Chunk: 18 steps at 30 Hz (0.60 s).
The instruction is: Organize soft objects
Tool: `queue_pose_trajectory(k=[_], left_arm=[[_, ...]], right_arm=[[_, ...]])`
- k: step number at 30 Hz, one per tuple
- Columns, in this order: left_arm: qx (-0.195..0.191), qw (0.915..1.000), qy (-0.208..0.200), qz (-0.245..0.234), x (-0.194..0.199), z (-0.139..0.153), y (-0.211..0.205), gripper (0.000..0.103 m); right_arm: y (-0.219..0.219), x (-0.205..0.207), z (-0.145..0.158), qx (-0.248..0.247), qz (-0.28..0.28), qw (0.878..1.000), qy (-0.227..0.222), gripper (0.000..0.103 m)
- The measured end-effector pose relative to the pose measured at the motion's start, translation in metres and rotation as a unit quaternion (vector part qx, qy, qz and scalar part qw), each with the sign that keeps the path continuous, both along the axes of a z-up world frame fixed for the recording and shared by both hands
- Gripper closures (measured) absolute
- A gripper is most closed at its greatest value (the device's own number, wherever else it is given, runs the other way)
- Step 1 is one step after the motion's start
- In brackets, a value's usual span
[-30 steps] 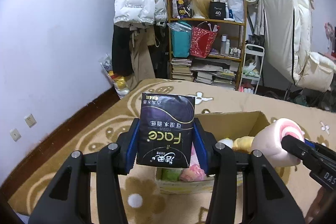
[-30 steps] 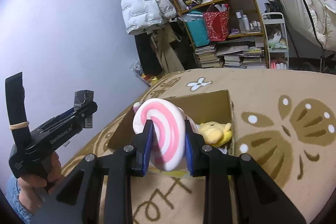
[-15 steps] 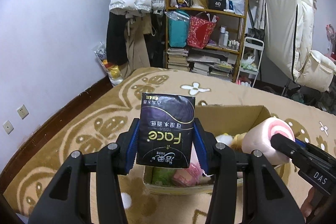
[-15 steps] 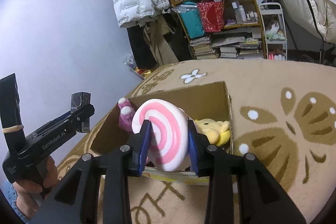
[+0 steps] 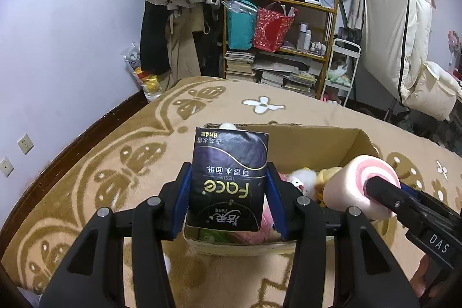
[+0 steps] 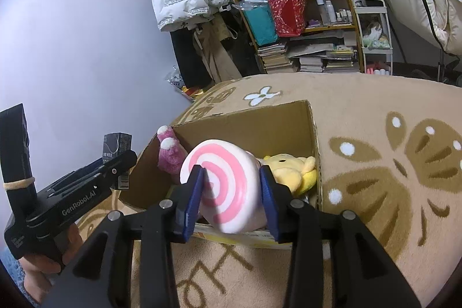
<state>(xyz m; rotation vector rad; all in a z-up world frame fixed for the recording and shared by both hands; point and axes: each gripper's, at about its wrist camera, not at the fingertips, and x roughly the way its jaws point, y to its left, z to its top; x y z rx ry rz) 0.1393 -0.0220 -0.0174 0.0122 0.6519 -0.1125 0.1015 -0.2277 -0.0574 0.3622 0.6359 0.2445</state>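
Both claws clamped: left gripper (image 5: 228, 186) w/ "Face TISSUE" pack (image 5: 228, 181), right gripper (image 6: 231, 189) w/ pink-swirl cushion (image 6: 226, 186).

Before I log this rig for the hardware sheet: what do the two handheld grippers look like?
Both are matte black. The left gripper and right gripper have blue pads inside the fingers and silver screws. The left body reads "GenRobot.AI" with a beige rubber band round it; the right shows "DAS".

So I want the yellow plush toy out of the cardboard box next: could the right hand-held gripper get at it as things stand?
Probably not yet. The right hand-held gripper is shut on the pink-and-white swirl cushion, which sits in front of the yellow plush toy in the open cardboard box.
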Motion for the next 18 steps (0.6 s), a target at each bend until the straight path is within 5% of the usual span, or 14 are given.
queue_pose_trajectory(k=[7,13,16,18], left_arm=[[0.004,1.0000,0.004,0.002,-0.002,0.001,-0.001,0.041],[0.009,0.9999,-0.001,0.009,-0.008,0.006,0.002,0.003],[0.031,0.9989,-0.020,0.030,-0.017,0.012,0.004,0.001],[0.036,0.9984,-0.022,0.037,-0.020,0.016,0.006,0.001]], right_arm=[[0.002,-0.004,0.003,-0.008,0.002,1.000,-0.004,0.046],[0.004,-0.012,0.011,-0.013,-0.006,1.000,-0.004,0.017],[0.006,-0.018,0.019,-0.034,-0.014,0.999,-0.011,0.000],[0.005,-0.023,0.026,-0.044,-0.014,0.999,-0.021,0.000]])
